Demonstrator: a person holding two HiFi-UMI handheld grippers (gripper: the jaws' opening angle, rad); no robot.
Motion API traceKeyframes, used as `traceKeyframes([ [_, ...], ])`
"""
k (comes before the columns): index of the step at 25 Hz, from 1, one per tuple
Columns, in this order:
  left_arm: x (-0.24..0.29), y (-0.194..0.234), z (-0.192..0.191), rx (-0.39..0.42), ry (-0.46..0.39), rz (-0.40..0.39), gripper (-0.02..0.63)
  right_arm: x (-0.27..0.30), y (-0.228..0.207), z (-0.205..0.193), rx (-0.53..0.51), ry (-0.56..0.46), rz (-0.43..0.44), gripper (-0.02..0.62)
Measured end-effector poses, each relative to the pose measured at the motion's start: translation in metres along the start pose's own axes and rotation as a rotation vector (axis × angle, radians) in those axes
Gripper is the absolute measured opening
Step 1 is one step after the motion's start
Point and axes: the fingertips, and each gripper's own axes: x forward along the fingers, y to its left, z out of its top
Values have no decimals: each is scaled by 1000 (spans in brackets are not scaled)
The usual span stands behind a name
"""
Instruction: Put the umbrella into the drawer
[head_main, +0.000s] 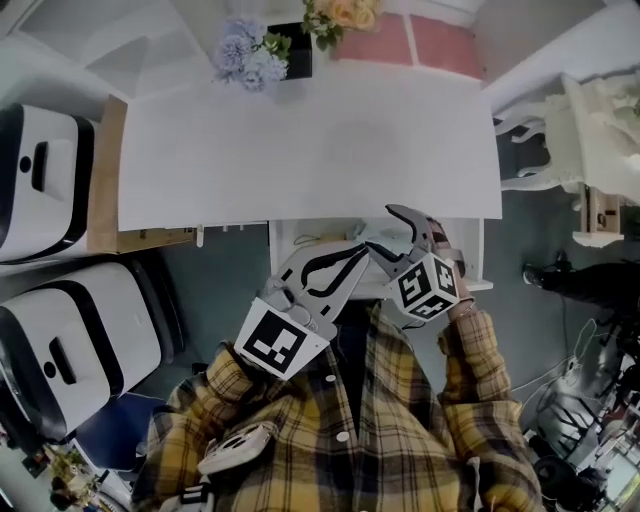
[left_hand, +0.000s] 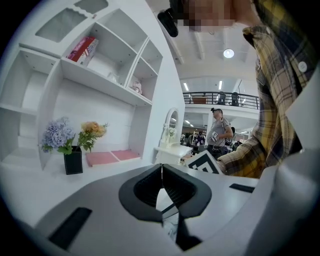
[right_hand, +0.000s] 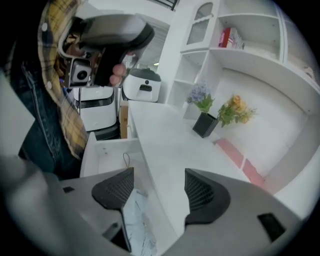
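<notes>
Head view: white drawer (head_main: 295, 235) pulled out under the smooth white desk top (head_main: 300, 150), both grippers above it. Left gripper (head_main: 366, 250) pinched to a point, right gripper (head_main: 395, 232) spread.

Left gripper view: ribbed black pads (left_hand: 145, 187) pressed together at the tip, nothing between.

Right gripper view: jaws wide apart, empty. Below them, inside the drawer, the folded umbrella (right_hand: 132, 220): crinkled whitish marbled fabric, lying lengthwise along the drawer. Thin cord loop (right_hand: 125, 160) just beyond it.
</notes>
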Motion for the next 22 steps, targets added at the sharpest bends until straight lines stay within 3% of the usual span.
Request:
traceKeyframes([
  [8,-5,12,15,-19,-25,50,21,-51,-33,64,136,-186,-99,321],
  [14,-9,19,31,-41,-61,65,21,-98,-54,117,312,-426,-156,261],
  [22,-16,22,51,-25,-102,82,21,-148,-64,152,536,-675,-122,175],
])
